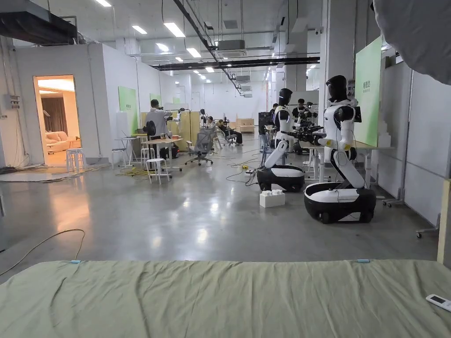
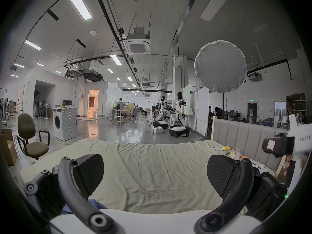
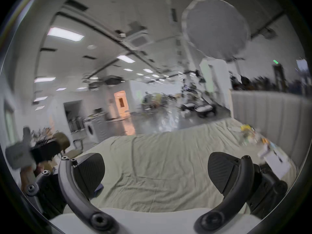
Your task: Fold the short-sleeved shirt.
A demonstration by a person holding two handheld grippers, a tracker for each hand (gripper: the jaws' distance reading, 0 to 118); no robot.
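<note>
1. While both tools hang above the bed (image 2: pixel 152 166), nothing of the fold seems begun: the green sheet (image 1: pixel 211 299) lies spread and bare across its middle.
2. Left hand-held gripper (image 2: pixel 155 173): jaws spread wide, nothing between them, pointing across the bed toward the open hall.
3. Right hand-held gripper (image 3: pixel 156 173): jaws likewise spread wide and empty; its view is blurred, so fine detail there cannot be trusted.
4. Shirt: no garment lies laid out on the sheet. A scrap of blue cloth (image 2: pixel 94 204) peeps out at the near edge, beside the left gripper's left jaw, and a similar blue bit (image 3: pixel 99 187) sits by the right gripper's left jaw. I judge this may be the shirt, but too little shows to tell.
5. Small clutter (image 2: pixel 233 152) rests near the padded headboard (image 2: pixel 244 136), well apart from the middle of the bed.
6. Done so far, by my judgement: nothing. Left: take up the shirt, spread it flat on the sheet, fold in the sleeves and sides, then double it over.
</note>
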